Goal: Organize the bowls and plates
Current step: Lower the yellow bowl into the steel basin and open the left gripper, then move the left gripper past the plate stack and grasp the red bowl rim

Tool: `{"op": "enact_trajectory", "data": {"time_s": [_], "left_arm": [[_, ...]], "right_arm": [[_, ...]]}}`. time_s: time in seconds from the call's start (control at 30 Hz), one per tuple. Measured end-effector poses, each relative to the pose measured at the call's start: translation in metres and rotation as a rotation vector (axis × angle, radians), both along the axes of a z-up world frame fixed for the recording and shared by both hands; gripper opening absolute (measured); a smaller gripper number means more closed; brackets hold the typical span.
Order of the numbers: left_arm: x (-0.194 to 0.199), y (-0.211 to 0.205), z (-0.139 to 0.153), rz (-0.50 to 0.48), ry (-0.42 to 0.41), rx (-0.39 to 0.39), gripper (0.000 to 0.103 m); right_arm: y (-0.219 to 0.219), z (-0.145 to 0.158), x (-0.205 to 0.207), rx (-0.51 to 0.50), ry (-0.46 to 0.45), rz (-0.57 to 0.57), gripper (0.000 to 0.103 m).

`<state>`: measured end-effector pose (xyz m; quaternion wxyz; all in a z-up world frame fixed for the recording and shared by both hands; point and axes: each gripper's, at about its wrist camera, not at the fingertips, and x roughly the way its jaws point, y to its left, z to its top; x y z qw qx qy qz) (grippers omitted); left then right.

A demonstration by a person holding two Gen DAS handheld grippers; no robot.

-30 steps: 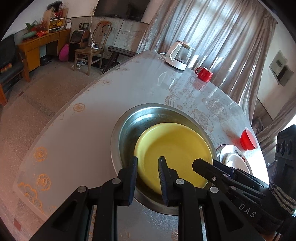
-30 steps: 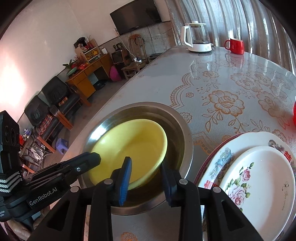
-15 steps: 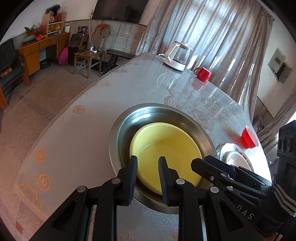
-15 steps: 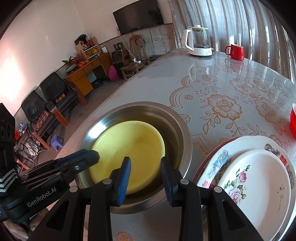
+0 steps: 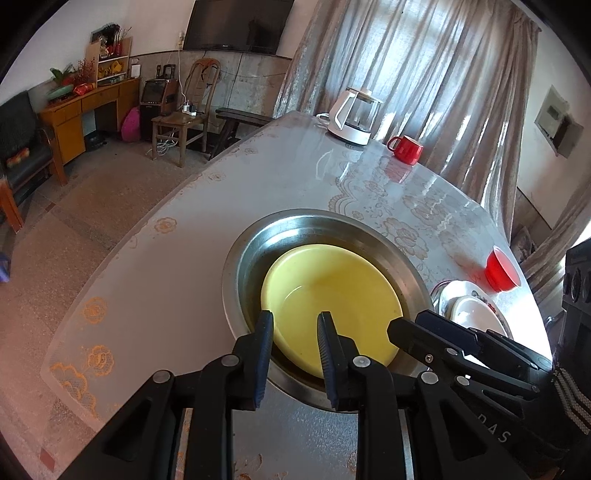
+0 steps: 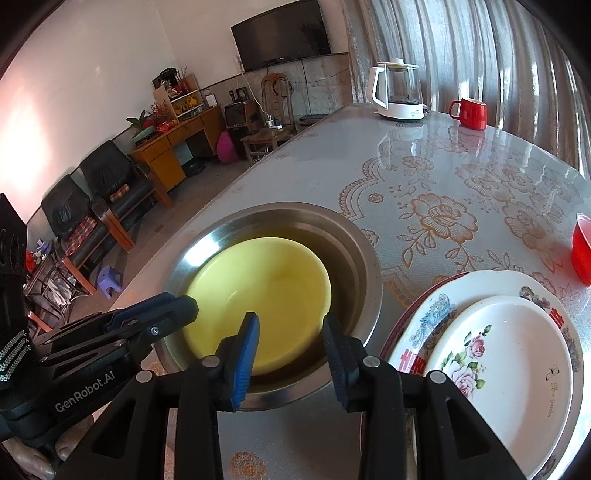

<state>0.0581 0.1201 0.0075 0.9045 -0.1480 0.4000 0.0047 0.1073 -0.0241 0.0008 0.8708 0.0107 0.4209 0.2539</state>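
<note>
Yellow bowl sits nested inside the steel basin on the worktop, as a second ago. Right tongs are opening wider than before, empty, over the basin's near rim; left tongs stand slightly parted, gripping nothing. Stacked floral plates lie just right of the basin, a red cup beyond them.

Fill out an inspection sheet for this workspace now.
Surface: table under a glossy floral cover.
Job's things: yellow bowl nested in steel basin; floral plates stacked to its right.
Clutter: kettle, red mug, red cup.
Grippers: left gripper open, empty; right gripper opening, empty.
Cables: power strip on a chair.
Surroundings: television, curtains, armchairs.
</note>
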Motion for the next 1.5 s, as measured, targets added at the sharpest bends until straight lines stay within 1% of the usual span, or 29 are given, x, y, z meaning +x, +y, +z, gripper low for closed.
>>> {"op": "enact_trajectory", "data": {"time_s": [0.13,0.3,0.43,0.8,0.93,1.03,1.5], "left_arm": [[-0.004,-0.004,0.004,-0.009,-0.01,0.009,0.025],[-0.011,-0.015,0.011,-0.041,-0.04,0.047,0.026],[-0.016,-0.024,0.014,-0.066,-0.051,0.05,0.029],[-0.024,-0.053,0.021,-0.13,-0.065,0.097,0.029],[-0.025,-0.068,0.025,-0.17,-0.081,0.13,0.029],[-0.024,-0.081,0.027,-0.2,-0.085,0.138,0.03],[-0.003,-0.144,0.028,-0.338,-0.062,0.198,0.034]], "right_arm": [[-0.006,0.003,-0.005,0.011,-0.009,-0.006,0.036],[-0.015,0.005,-0.01,0.022,-0.019,-0.019,0.036],[-0.021,0.007,-0.014,0.032,-0.02,-0.033,0.037],[-0.052,0.012,-0.025,0.054,-0.025,-0.108,0.038],[-0.074,0.014,-0.025,0.069,-0.023,-0.163,0.038],[-0.093,0.015,-0.026,0.082,-0.023,-0.21,0.038],[-0.188,0.015,-0.031,0.117,-0.029,-0.425,0.039]]}}
